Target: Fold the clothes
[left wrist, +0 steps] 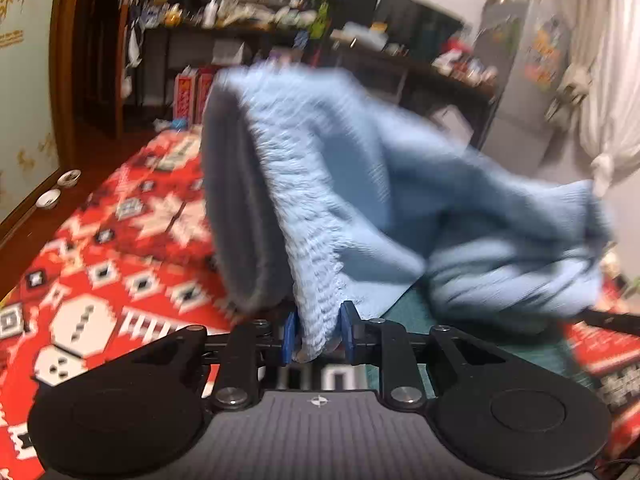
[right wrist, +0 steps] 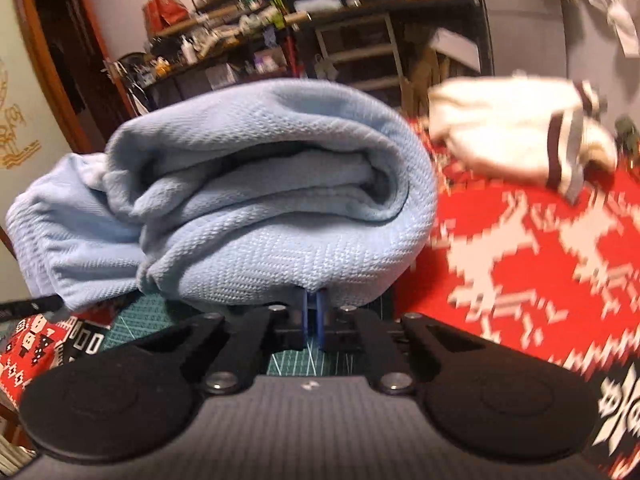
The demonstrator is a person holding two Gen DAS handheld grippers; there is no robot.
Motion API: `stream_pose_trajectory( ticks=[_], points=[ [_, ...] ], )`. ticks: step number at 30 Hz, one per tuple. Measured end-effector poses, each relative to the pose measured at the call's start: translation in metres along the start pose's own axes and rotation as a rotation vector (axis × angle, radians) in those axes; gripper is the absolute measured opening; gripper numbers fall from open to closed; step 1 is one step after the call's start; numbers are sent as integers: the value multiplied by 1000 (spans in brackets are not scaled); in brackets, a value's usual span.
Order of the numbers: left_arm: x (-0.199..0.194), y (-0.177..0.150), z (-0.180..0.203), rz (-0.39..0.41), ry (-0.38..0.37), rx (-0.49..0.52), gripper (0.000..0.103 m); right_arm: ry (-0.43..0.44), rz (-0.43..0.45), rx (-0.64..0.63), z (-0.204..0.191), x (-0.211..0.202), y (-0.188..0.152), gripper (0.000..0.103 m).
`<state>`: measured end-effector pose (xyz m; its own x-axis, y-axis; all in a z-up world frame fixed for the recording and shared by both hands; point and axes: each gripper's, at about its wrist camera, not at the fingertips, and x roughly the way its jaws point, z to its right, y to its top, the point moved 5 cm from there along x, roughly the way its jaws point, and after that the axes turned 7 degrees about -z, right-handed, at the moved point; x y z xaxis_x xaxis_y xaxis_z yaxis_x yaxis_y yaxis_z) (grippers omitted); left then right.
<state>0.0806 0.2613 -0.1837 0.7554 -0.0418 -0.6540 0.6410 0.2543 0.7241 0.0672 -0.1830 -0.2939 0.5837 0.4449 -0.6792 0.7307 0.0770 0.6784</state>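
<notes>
Pale blue knitted fabric fills both views: a light blue ribbed-knit garment (left wrist: 360,184) is lifted between the two tools. The left tool (left wrist: 318,336) has its blue-padded jaws pinched on a ribbed hem of the garment, which rises straight ahead of it and drapes away to its right; a dark grey lining shows on the side to its left. The right tool (right wrist: 312,322) has its jaws nearly together, clamped on the lower edge of the same garment (right wrist: 248,200), whose bunched, rolled layers sit directly in front of and above it. Beneath both tools lies a red blanket with white and black geometric patterns (left wrist: 120,240), and a green gridded cutting mat (right wrist: 148,320) shows just under the right tool. Ahead and to that tool's right, well apart, a cream garment with dark stripes (right wrist: 516,128) lies on the blanket.
</notes>
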Motion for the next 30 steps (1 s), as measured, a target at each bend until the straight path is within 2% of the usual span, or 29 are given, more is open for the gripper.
stream_pose_trajectory(
  ticks=[4,9,12,14,17,18,21,23,24,27,30],
  points=[
    [-34,24,22,88,-52,31,19,15,62,-1,-5,-22,16,2],
    [-62,39,38,136,-98,24,18,28,165,14,0,-68,32,0],
    [-75,38,46,153,-113,37,18,25,186,3,7,-96,38,0],
    [-75,37,49,155,-102,47,18,55,158,12,9,-100,35,0],
    [-74,37,50,153,-96,51,18,92,69,0,2,-89,20,0],
    [-74,38,50,153,-94,52,18,110,46,12,-3,-84,13,7],
    [-72,38,52,151,-88,55,19,178,-15,50,-20,-59,-2,10],
    [-71,39,53,150,-84,58,19,203,-38,72,-28,-41,-8,20],
    [-71,39,52,148,-81,59,19,210,-44,82,-31,-33,-9,27],
    [-65,37,47,138,-69,55,19,195,-36,124,-38,-14,-6,30],
    [-57,33,41,116,-52,42,21,176,-17,187,-38,-6,1,42]
  ],
)
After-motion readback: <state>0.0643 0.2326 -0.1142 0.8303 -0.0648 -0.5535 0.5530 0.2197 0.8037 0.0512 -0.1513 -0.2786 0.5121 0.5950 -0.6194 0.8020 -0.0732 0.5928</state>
